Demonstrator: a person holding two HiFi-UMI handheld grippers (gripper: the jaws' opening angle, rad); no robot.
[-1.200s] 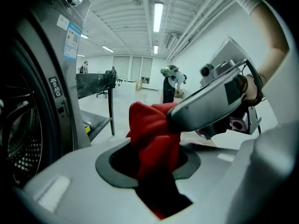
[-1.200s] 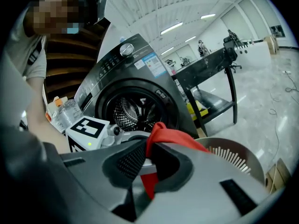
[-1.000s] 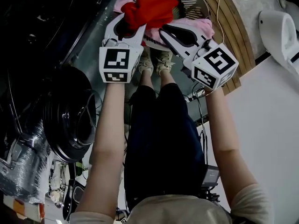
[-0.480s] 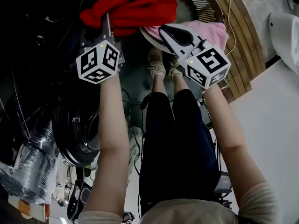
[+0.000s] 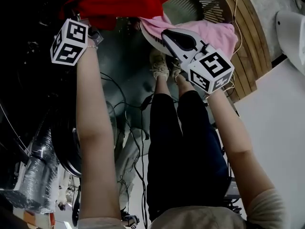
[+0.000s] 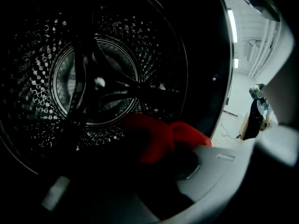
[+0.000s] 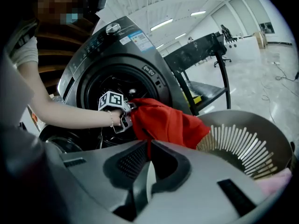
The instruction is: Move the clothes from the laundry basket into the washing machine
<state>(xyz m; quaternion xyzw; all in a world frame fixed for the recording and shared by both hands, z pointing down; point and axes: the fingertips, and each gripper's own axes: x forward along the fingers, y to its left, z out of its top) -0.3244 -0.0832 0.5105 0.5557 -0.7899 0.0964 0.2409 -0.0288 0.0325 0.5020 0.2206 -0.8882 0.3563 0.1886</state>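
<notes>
The left gripper (image 7: pixel 122 117) has its fingers narrowly parted and clamped on one end of a crumpled red cloth garment (image 7: pixel 166 125), at the mouth of the dark grey front-loading washing machine (image 7: pixel 117 45). From the gripper the garment's long axis runs toward 4 o'clock, and its free end points at the rim of the round grey slatted laundry basket (image 7: pixel 243 139). The right gripper (image 7: pixel 148 146) has its fingers almost together and grips nothing. It hangs over a pink cloth garment (image 5: pixel 212 32), at 1 o'clock in the head view.

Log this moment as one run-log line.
left gripper shut on red garment, at washing machine opening | right gripper shut, empty, by laundry basket | pink garment in basket
</notes>
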